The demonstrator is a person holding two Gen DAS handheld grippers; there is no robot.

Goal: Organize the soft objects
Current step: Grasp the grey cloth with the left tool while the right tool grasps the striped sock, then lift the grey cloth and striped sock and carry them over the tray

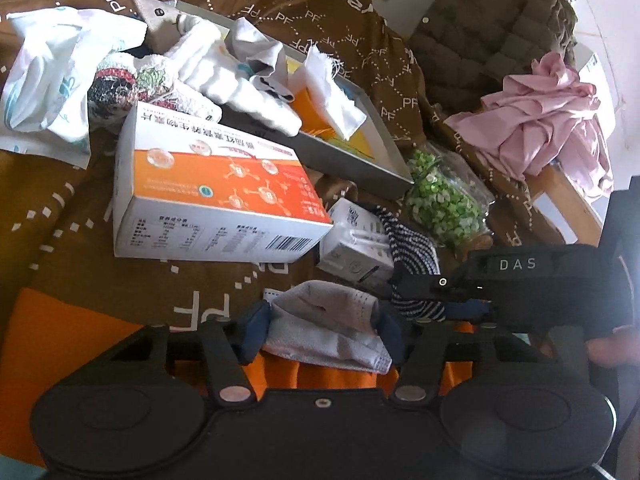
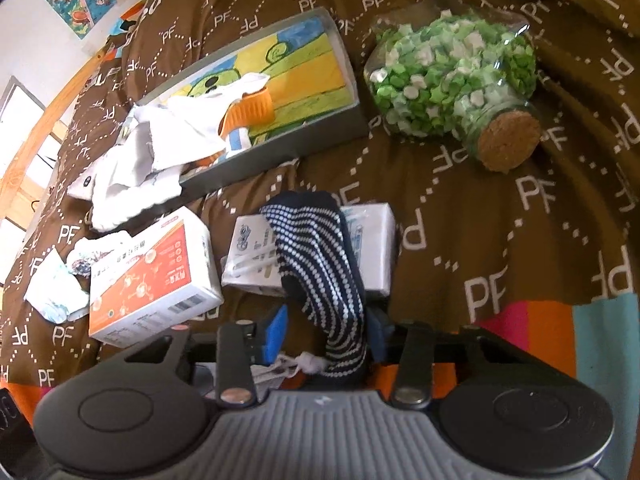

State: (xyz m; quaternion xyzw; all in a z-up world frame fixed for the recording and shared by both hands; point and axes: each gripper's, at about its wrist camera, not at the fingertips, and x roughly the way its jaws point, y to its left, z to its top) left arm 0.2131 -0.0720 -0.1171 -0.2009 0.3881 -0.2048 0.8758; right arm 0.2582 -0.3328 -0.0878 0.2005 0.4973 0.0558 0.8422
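1. Note the left gripper (image 1: pixel 322 326) clamped on the grey sock (image 1: pixel 324 312), pads pressing both sides, low over the bedspread (image 2: pixel 480 220).
2. Note the right gripper (image 2: pixel 326 328) not yet clamped: striped sock (image 2: pixel 316 256) between the pads, touching one, with a gap at the other.
3. Find that sock draped over the small box (image 2: pixel 376 240), its cuff end hanging down between the right pads.
4. Centre the right pads on the sock before squeezing, so that the cloth bunches evenly and does not slip out at one edge.
5. Pinch cloth only; stay clear of the box beneath, or risk dragging it along.
6. Lift the striped sock straight off the box, slowly, since limp knit probably snags on corners.
7. Hold the grey sock firmly enough meanwhile, with a good fold inside the pads, and avoid knocking the right gripper just beside it.
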